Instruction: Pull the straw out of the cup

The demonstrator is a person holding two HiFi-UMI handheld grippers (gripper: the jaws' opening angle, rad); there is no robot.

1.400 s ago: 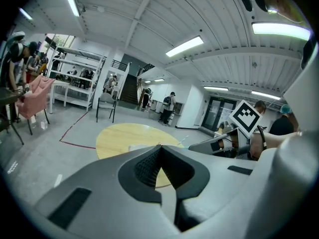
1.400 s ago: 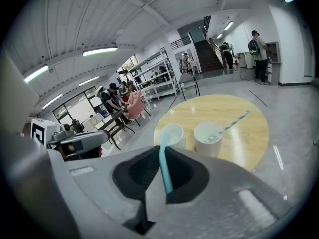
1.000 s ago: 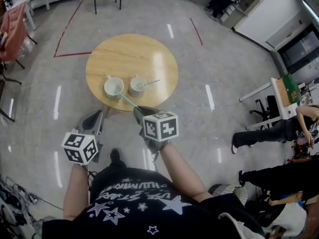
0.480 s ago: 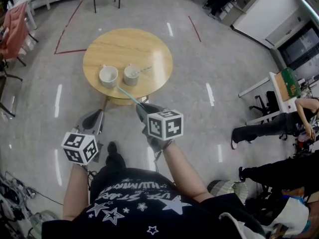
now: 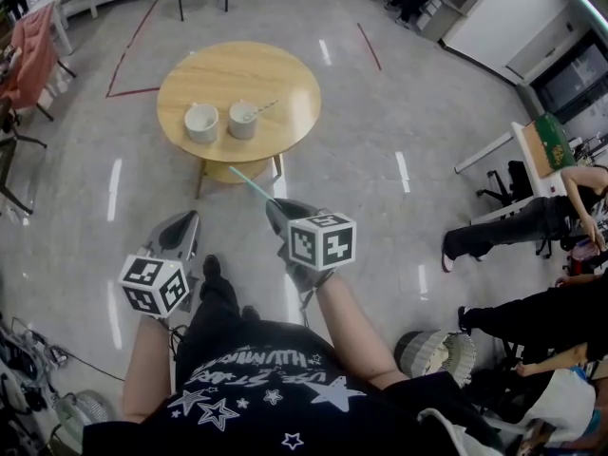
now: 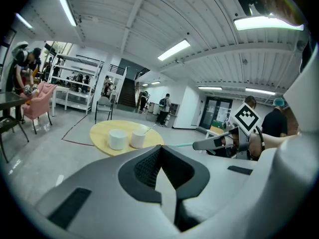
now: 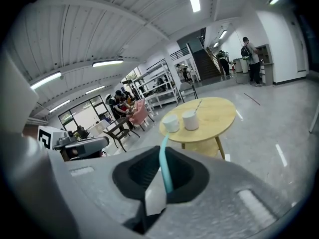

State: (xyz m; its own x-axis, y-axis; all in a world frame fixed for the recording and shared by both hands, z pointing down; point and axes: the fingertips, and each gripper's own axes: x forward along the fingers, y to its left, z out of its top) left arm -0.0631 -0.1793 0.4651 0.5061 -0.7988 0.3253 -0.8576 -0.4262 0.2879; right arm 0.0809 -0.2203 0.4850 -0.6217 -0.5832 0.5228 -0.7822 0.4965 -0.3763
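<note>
A teal straw [image 5: 249,182] sticks out forward from my right gripper [image 5: 280,209], which is shut on its near end; in the right gripper view the straw [image 7: 163,164] runs up between the jaws. It hangs over the floor, apart from the round wooden table [image 5: 285,74]. Two white cups [image 5: 200,122] [image 5: 243,119] stand on the table, and the right cup holds a second thin straw [image 5: 263,107]. My left gripper [image 5: 183,226] is beside the right one, shut and empty. Both grippers are well short of the table.
People stand or bend at the right [image 5: 518,240]. A pink chair [image 5: 28,55] and a dark table are at the far left. Red tape lines [image 5: 128,91] mark the floor behind the table. A round fan-like object [image 5: 432,354] lies behind me at the right.
Both grippers have drawn back from the table together, the right one carrying the teal straw. The straw's tip, earlier at the left cup, now hangs over the floor.
</note>
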